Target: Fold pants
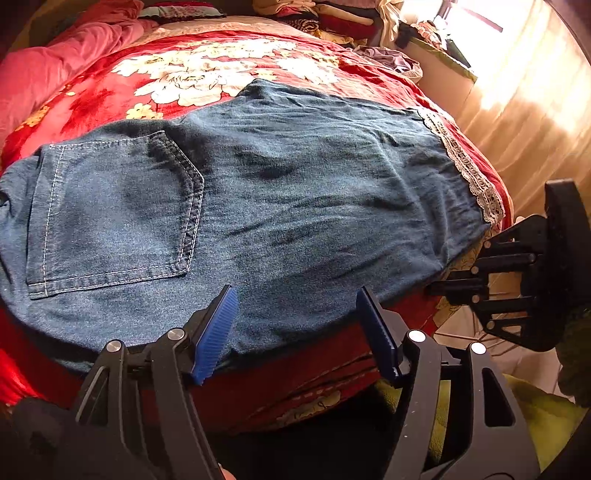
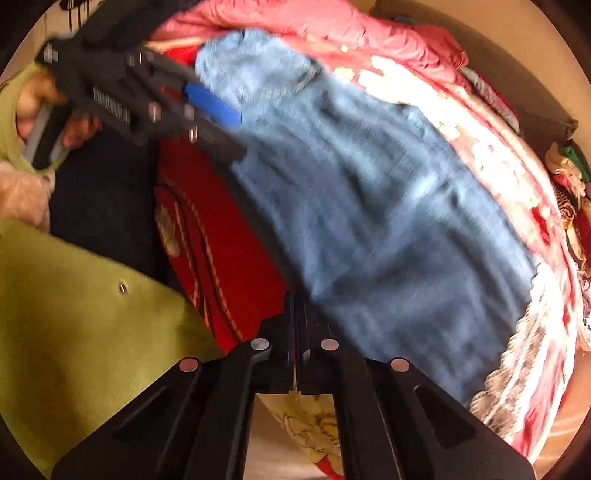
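Blue denim pants [image 1: 280,199] lie flat across the red flowered bedspread [image 1: 110,96], back pocket [image 1: 110,214] to the left, white lace hem [image 1: 469,173] at the right. My left gripper [image 1: 295,328] is open and empty, its blue pads just above the pants' near edge. My right gripper [image 1: 454,284] shows at the right, by the pants' hem corner. In the blurred right wrist view my right gripper [image 2: 297,306] is shut at the near edge of the pants [image 2: 369,192]; whether cloth is between the fingers is unclear. The left gripper [image 2: 214,103] hovers over the far end.
A pink quilt [image 1: 55,59] lies at the bed's left. Piled clothes [image 1: 332,14] sit at the far end. A bright curtain [image 1: 524,92] hangs on the right. The person's green sleeve [image 2: 74,295] and dark trousers are near the bed edge.
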